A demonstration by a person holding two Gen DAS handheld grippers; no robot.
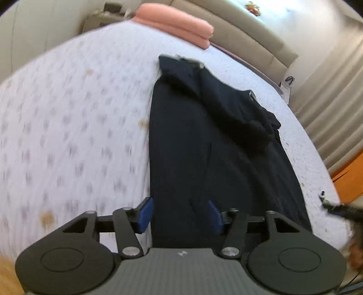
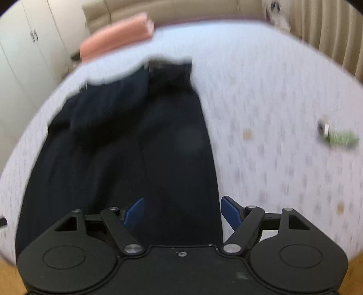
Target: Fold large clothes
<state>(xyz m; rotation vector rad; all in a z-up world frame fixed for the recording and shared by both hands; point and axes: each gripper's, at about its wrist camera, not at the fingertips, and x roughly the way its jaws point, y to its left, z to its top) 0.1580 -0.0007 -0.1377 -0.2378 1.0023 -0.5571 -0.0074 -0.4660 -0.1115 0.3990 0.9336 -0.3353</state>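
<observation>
The dark garment (image 1: 204, 147) lies lengthwise on the bed (image 1: 68, 113), seemingly folded once; left gripper (image 1: 180, 214) and right gripper (image 2: 182, 213) hover at its near-edge end, jaws wide, holding nothing; further folds remain.

1. Before me spreads a wide bed (image 1: 74, 118), its white sheet sprinkled with small, faint purple and tan motifs, blurred in both views.
2. At its far end I see a padded beige headboard (image 1: 245, 29) of broad cushioned panels.
3. A folded salmon-pink blanket (image 1: 179, 21) lies on the bed near that headboard.
4. From my right side I see white wardrobe doors (image 2: 29, 45) with small dark handles along the far left.
5. Pleated beige curtains (image 1: 333, 109) hang along the other side of the bed.
6. Orange-brown wooden floor (image 1: 8, 279) shows past the near corner of the bed.
7. The light is soft and even.
</observation>
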